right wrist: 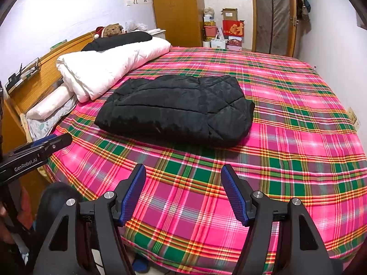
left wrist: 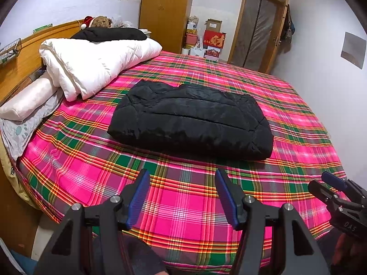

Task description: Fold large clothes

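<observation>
a black padded jacket [left wrist: 190, 121] lies folded into a thick rectangle near the middle of a bed, on a pink, green and orange plaid sheet [left wrist: 174, 206]. both grippers hover over the near edge of the sheet, well apart from the jacket and touching nothing.

the left gripper [left wrist: 181, 197] has its blue-padded jaws standing wide apart with only sheet showing between them. the right gripper [right wrist: 183, 192] is the same: jaws spread wide, nothing held.

each view catches the other gripper from the side. in the left wrist view the right one pokes in at the right edge with one blue pad visible. in the right wrist view the left one comes in from the left edge, with a printed label on its black body.

behind the jacket, along the wooden headboard [left wrist: 27, 43], sits a rolled white duvet [left wrist: 96, 61] with a dark garment [left wrist: 110, 34] on top, and a teddy bear [left wrist: 101, 21] beyond it. the left view shows more of the pillow [left wrist: 27, 100] and the bed's left side; the right view shows more of the sheet's right side and a wire rack [right wrist: 23, 73] on the headboard. a wooden wardrobe [right wrist: 176, 11] and stacked boxes [right wrist: 231, 27] stand at the far wall in both.
</observation>
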Action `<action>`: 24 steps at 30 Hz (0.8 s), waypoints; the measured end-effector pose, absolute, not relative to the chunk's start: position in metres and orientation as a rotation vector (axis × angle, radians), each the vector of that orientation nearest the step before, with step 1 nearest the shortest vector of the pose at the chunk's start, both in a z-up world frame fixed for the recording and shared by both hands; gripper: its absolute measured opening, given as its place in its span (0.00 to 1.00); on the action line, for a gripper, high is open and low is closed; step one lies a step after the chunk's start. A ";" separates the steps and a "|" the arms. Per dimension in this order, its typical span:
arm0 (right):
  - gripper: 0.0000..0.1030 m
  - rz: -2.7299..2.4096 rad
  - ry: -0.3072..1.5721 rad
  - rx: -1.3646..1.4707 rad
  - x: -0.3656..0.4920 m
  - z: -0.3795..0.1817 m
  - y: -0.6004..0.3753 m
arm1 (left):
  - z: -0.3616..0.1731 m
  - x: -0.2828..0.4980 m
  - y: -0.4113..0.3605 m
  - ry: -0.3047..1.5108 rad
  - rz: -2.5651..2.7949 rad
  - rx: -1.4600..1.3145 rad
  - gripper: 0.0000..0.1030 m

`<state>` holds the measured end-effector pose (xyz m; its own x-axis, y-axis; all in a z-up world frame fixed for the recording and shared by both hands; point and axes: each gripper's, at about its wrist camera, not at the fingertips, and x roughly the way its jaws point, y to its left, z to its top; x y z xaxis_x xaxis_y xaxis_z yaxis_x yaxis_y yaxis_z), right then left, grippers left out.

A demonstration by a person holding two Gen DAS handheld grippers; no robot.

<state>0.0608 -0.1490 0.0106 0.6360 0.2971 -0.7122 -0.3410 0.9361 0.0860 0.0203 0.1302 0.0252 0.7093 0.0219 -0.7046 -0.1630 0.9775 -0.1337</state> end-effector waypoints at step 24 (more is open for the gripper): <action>0.66 0.363 0.802 -0.053 0.057 0.010 -0.152 | 0.027 0.016 0.131 0.781 0.100 -0.215 0.59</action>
<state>0.0567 -0.1521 0.0099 0.6372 0.2972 -0.7111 -0.3374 0.9371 0.0894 0.0164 0.1312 0.0271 0.7068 0.0102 -0.7073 -0.1689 0.9734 -0.1548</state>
